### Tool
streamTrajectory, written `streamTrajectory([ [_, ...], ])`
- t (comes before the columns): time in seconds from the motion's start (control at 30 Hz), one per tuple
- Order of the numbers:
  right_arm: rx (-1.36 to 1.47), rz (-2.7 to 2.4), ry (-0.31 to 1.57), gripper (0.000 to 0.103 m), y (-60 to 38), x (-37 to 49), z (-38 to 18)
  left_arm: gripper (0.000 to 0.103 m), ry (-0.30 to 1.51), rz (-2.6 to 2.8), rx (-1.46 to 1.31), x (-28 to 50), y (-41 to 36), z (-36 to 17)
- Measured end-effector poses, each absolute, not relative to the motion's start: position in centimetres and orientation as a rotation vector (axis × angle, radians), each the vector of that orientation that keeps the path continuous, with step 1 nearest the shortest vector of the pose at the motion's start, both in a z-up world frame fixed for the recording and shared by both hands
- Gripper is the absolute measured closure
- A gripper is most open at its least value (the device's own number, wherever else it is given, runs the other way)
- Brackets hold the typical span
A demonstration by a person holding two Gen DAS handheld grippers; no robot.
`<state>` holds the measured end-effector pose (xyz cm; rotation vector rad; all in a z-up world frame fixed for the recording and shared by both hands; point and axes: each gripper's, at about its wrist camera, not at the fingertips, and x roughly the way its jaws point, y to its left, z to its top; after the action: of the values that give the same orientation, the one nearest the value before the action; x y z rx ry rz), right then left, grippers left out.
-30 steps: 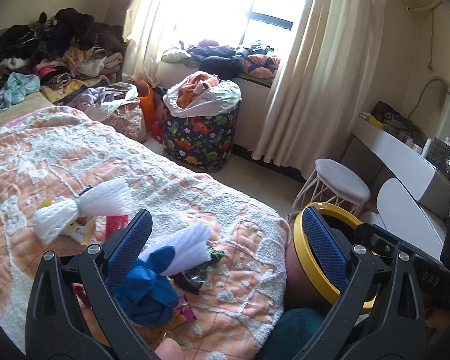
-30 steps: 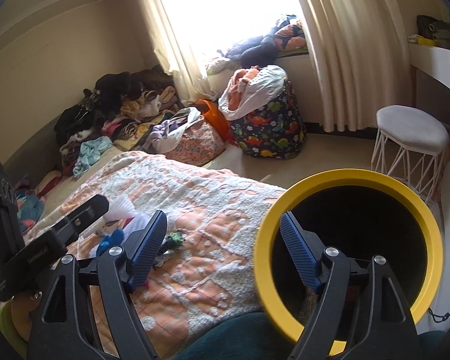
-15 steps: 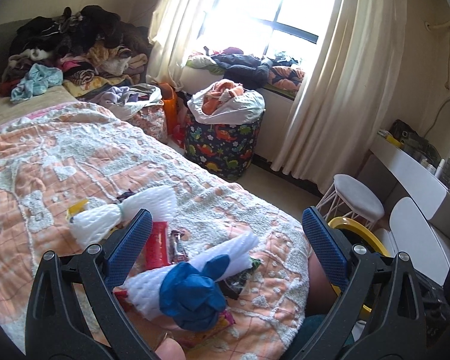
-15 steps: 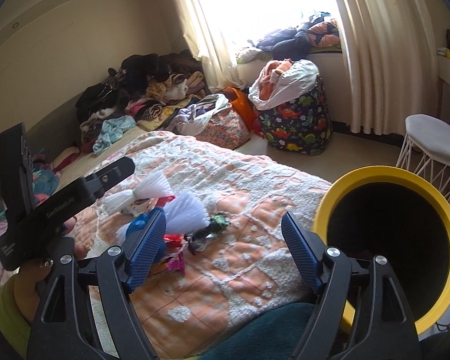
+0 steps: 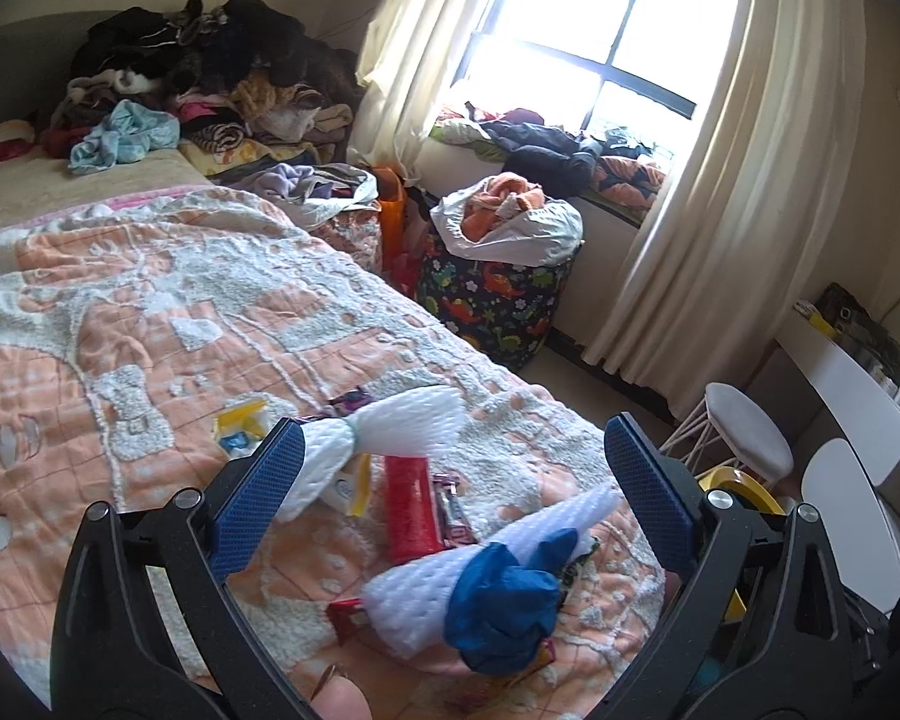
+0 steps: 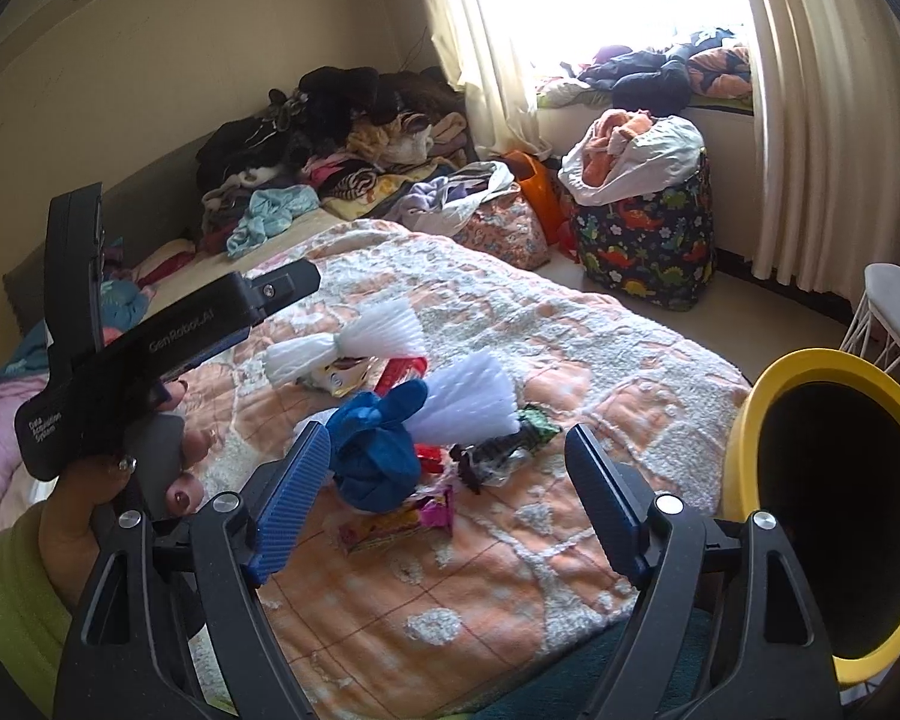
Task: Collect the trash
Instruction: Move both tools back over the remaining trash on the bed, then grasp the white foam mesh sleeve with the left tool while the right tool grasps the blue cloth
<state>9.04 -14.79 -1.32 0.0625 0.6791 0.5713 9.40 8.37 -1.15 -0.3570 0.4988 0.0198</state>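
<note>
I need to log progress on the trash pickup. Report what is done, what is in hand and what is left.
Done: nothing visibly; whether the yellow bin holds anything cannot be told, its inside is dark.
In hand: nothing. The left gripper and right gripper are both open and empty above the litter.
Left: the blue crumpled wad, two white foam nets, the red packet and the wrappers on the bedspread.

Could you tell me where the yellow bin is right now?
In the right wrist view, the yellow bin stands at the far right, beside the bed's corner.
</note>
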Motion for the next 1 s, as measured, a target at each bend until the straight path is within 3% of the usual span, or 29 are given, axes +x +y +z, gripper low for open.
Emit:
streamTrajectory([
  [0.67, -0.04, 0.638, 0.785, 0.025, -8.6, 10.6, -4.9, 0.011, 0.551, 0.114, -0.466, 10.2, 14.1, -4.9],
  [1.0, -0.056, 0.652, 0.835, 0.025, -7.2, 12.0, -6.5, 0.037, 0.581, 0.086, -0.494, 10.7, 14.5, -6.1],
])
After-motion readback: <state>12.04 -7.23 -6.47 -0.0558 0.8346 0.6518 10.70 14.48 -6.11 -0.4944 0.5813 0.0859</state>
